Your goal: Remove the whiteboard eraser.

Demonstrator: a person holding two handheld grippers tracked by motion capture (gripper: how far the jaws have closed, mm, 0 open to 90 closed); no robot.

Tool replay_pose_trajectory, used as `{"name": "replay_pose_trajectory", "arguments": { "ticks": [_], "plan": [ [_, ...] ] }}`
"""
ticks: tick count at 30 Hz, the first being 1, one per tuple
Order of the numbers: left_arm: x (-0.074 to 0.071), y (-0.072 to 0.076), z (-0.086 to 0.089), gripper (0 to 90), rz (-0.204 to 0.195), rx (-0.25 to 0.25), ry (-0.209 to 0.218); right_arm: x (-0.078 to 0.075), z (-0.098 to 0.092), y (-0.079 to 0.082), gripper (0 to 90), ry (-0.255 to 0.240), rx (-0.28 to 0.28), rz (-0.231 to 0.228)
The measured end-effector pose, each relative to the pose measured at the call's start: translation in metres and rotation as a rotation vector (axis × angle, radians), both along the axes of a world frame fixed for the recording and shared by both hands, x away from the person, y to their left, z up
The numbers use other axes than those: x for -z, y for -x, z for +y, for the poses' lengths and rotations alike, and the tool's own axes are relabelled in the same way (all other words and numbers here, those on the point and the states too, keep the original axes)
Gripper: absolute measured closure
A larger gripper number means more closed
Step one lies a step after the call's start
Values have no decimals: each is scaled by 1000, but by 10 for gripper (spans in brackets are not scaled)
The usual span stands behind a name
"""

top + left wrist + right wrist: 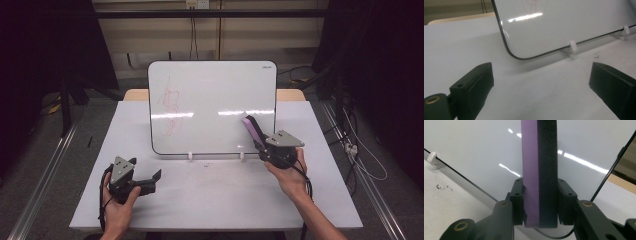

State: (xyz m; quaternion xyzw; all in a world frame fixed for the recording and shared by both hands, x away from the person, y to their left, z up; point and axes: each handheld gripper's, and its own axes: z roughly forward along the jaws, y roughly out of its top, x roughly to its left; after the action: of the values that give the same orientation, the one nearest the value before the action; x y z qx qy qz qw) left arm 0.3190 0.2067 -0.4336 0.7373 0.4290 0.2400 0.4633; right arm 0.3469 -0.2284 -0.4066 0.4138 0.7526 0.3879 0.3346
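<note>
White desk (200,200) under dim light carries a propped whiteboard (215,100) with red scribbles (171,111), no legible writing; the right claw (540,202) pinches a light, soft purple-backed foam eraser (539,170) across its stiffer sides, near the board's lower right, while the left claw (541,82) rests spread.

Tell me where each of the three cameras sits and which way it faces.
High view: above the person's side, looking forward and down on the table and whiteboard; both forearms, left gripper and right gripper show.
Left gripper view: rides the left gripper, low over the table, facing the whiteboard's lower corner; its jaws stand wide apart.
Right gripper view: rides the right gripper, facing the whiteboard; its jaws clamp a purple-backed eraser.
All three share the whiteboard.
</note>
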Motion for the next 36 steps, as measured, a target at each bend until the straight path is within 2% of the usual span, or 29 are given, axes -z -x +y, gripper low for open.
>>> {"name": "replay_pose_trajectory", "arguments": {
  "ticks": [1,5,6,7,8,9,12,17,20,29,36],
  "plan": [
    [0,0,0,54,1,-1,-2,0,-1,0,644,-22,-8,1],
    [0,0,1,54,3,-5,-2,0,-1,1,644,-43,-19,-11],
    [0,0,1,54,3,-4,-2,0,-1,2,643,-72,-20,-20],
    [0,0,0,54,2,-2,0,0,-1,2,643,-72,-20,-20],
    [0,0,0,54,3,-2,2,1,-1,3,644,-99,-30,-24],
    [0,0,0,54,2,-3,2,1,-1,3,644,-99,-30,-24],
    [0,0,1,54,7,-1,-4,2,1,4,644,-139,-52,-22],
    [0,0,3,54,12,-6,-3,4,7,6,643,-164,-80,-22],
    [0,0,4,56,11,-20,14,7,11,7,643,-189,-103,-10],
    [-1,0,4,58,6,-9,-1,8,16,10,644,-267,-139,-20],
    [-2,1,3,57,7,-6,13,12,23,12,644,-290,-161,-24]
  ]
}}
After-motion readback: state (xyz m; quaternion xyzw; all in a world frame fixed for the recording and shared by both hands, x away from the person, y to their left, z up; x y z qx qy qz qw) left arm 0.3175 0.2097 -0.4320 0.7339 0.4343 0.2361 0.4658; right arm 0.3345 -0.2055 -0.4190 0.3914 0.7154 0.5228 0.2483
